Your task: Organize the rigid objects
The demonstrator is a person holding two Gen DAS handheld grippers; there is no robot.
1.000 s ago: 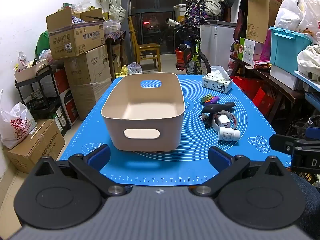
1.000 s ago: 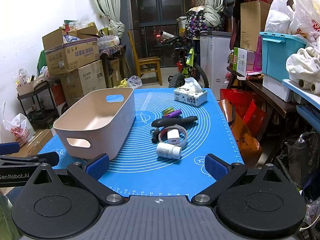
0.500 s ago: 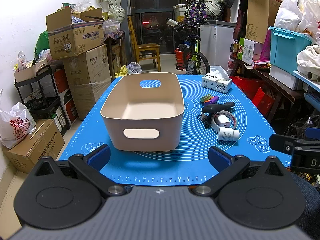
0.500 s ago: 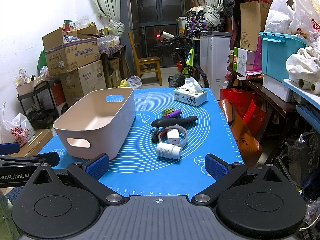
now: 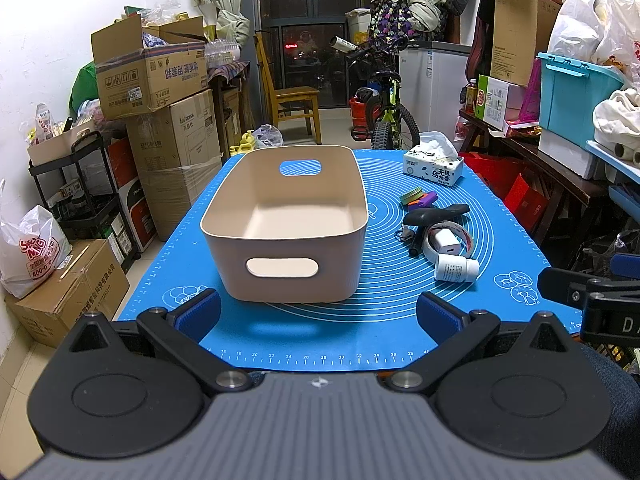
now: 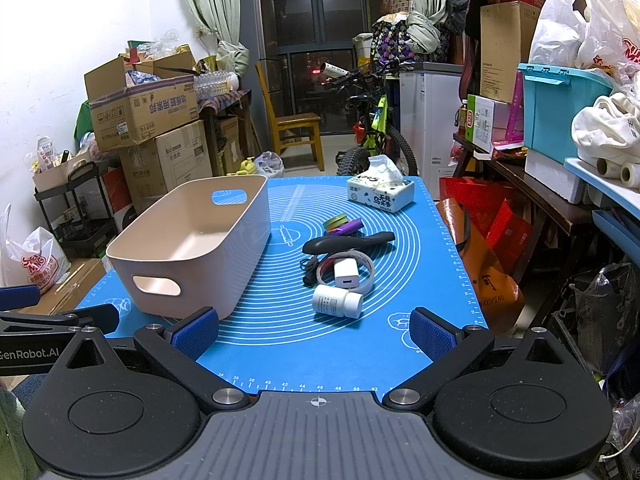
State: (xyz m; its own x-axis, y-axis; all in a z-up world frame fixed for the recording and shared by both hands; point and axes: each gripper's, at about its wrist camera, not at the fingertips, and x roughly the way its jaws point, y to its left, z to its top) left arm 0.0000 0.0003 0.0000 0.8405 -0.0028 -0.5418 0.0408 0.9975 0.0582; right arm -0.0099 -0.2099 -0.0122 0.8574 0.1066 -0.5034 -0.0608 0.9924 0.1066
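- Left gripper [image 5: 318,312] spread wide, empty, just before the beige bin [image 5: 285,236].
- Right gripper [image 6: 314,330] likewise spread, empty.
- White bottle [image 6: 337,301], charger [image 6: 346,274], black handle [image 6: 348,241] lie right of the bin on the blue mat [image 6: 400,240].

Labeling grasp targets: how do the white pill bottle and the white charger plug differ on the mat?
The pill bottle is a cylinder lying on its side; the charger plug is a blocky cuboid. The bottle lies on bare blue mat; the plug sits inside a white tape ring. The bottle is nearer the right gripper and looks larger. Both are white, rigid, untouched and outside the beige bin.
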